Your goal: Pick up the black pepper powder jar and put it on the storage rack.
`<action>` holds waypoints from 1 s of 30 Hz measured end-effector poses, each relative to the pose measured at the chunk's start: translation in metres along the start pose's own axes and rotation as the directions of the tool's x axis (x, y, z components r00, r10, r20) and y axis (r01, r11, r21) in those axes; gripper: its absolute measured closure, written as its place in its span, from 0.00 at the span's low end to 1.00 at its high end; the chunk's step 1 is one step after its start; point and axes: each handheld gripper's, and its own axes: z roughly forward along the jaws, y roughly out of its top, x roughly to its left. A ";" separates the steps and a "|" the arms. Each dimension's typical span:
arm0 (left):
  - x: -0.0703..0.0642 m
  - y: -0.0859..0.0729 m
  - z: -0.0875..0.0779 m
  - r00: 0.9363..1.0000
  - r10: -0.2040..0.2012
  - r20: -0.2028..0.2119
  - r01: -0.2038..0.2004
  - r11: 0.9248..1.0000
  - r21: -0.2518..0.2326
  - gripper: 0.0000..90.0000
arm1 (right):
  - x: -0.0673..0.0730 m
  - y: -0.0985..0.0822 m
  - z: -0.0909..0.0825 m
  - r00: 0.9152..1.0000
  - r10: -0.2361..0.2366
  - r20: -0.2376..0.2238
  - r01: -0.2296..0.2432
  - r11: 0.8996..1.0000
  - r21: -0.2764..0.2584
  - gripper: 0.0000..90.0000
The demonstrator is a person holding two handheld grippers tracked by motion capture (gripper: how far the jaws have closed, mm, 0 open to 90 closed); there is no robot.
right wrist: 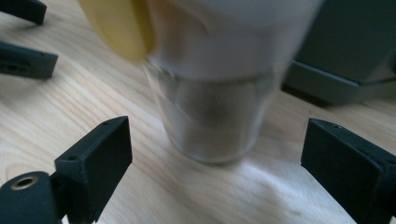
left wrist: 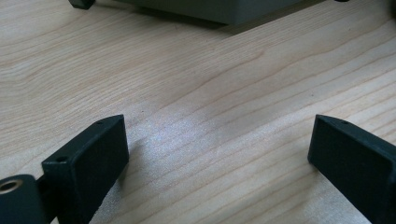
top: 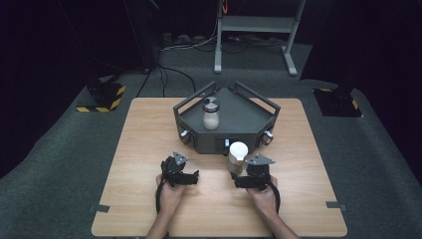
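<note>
Wooden table under your hands. Your right gripper stands spread, a white-capped jar just ahead between its jaws, untouched. Your left gripper is spread over bare wood.

A pale wooden worktop carries a dark grey angular tray at its far middle and, just before it, a white-lidded glass jar.
</note>
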 end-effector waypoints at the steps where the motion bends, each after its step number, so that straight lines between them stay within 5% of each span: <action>1: 0.000 0.000 0.000 1.000 0.003 -0.001 -0.003 1.000 0.001 0.06 | 0.003 0.001 0.002 1.000 0.003 0.004 -0.003 1.000 -0.009 0.12; 30: 0.000 0.000 0.000 1.000 0.002 0.000 -0.002 1.000 0.001 0.06 | 0.019 0.016 0.014 0.998 0.036 0.059 -0.033 0.998 -0.052 0.30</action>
